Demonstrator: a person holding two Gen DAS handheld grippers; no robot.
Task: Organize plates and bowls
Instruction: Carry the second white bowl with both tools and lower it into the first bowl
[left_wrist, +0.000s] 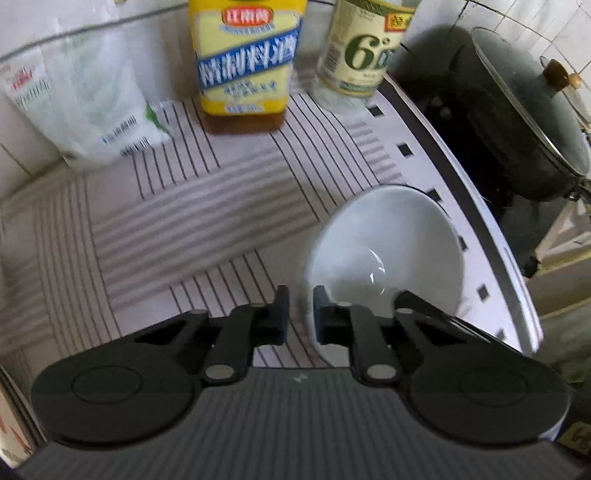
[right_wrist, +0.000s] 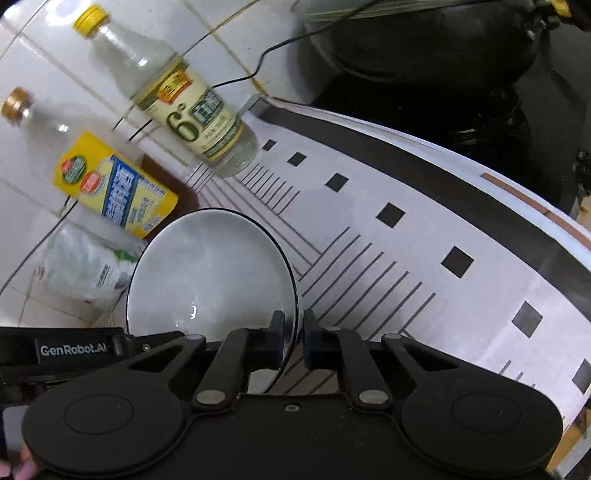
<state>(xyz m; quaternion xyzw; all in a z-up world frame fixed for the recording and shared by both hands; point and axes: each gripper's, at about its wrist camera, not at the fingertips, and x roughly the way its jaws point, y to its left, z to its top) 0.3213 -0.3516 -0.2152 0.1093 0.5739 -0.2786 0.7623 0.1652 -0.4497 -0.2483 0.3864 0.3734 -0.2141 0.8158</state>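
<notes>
Left gripper (left_wrist: 300, 314) clamps a white bowl (left_wrist: 384, 258) by its rim, lower right; right gripper (right_wrist: 293, 341) clamps a plate (right_wrist: 210, 269) edge — striped mat (left_wrist: 177, 229) open left.

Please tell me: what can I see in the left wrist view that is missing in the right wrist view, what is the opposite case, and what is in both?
Only the left wrist view: the left gripper gripping the rim of a white bowl.

Only the right wrist view: the right gripper gripping the rim of a dark-edged plate, and both bottle caps.

Both: the yellow-labelled bottle, the "6" bottle, the white bag, the black wok and the patterned mat.
</notes>
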